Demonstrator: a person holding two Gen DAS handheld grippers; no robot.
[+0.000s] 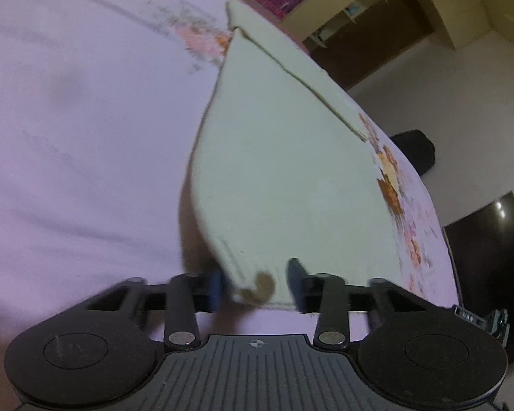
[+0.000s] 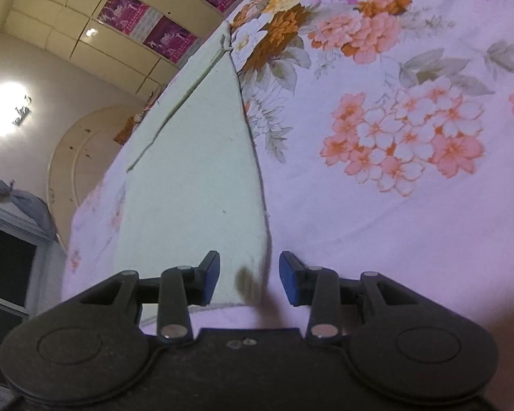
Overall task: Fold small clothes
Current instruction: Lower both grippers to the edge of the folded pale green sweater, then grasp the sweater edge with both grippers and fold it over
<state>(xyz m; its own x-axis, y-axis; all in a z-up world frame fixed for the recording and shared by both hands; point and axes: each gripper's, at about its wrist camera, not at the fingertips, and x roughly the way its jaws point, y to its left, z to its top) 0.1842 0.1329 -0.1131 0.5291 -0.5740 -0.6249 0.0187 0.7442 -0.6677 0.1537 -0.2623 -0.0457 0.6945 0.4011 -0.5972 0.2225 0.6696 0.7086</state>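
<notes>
Bed sheet (image 2: 411, 120): lilac, printed with orange and pink flowers; it covers the bed and carries everything else.

Cloth (image 1: 284, 171): small, pale green-white, flat on the sheet near the bed's edge, with 1 layer already lying over another along a dark-edged diagonal. 1 near corner sits in front of each gripper.

Left gripper (image 1: 257, 286): blue fingers (image 1: 216, 289) part-spread, 1 on each side of a near corner that bears a brown mark. The frame is blurred, so I cannot tell whether they press on the fabric.

Right gripper (image 2: 249, 279): fingers (image 2: 209, 275) part-spread astride the other near corner; the right one stands visibly clear of the hem, so nothing is pinched.

Handling, as judged: the step is taking both near corners. Seat each corner deep between the fingers, gather every layer, close both sides evenly, then lift together so the edge stays straight for the fold.

Not legible: the cloth's far end, foreshortened; the layers below the top one; the garment's type; the hands, out of frame.
</notes>
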